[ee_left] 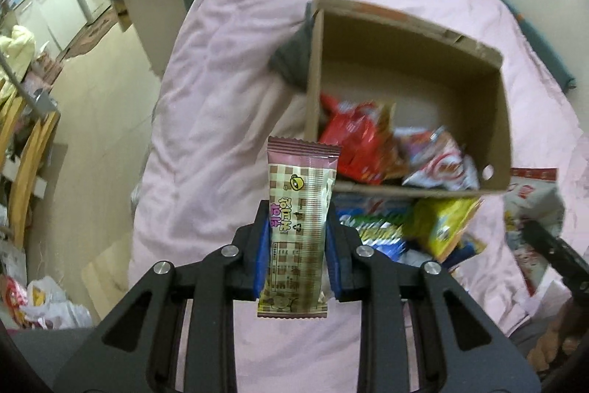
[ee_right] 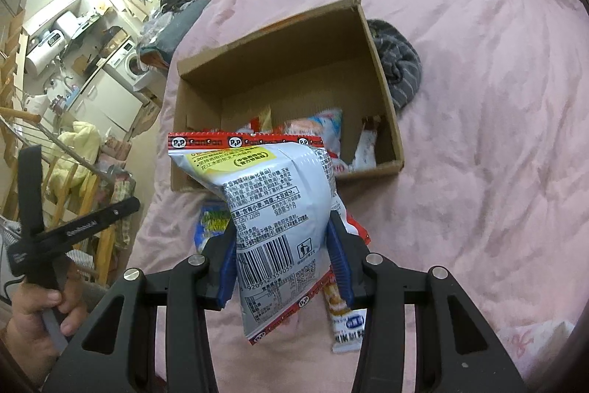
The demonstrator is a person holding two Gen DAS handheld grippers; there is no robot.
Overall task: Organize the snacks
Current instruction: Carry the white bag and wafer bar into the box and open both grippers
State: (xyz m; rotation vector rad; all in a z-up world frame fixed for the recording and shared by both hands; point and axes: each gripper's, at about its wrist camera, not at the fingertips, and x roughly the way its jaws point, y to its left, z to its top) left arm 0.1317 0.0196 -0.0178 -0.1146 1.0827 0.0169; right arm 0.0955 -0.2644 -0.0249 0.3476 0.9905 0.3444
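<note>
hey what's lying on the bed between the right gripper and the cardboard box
In the right wrist view, a blue and green snack packet lies on the pink blanket between the right gripper and the cardboard box, partly hidden behind the white bag it holds.

A checkered pink snack bar (ee_left: 298,227) is standing upright, lifted. A pale-blue puffed packet (ee_right: 279,227) is hanging tilted. The open cardboard box (ee_right: 383,91), holding packets, is sitting mid-bed.
</note>
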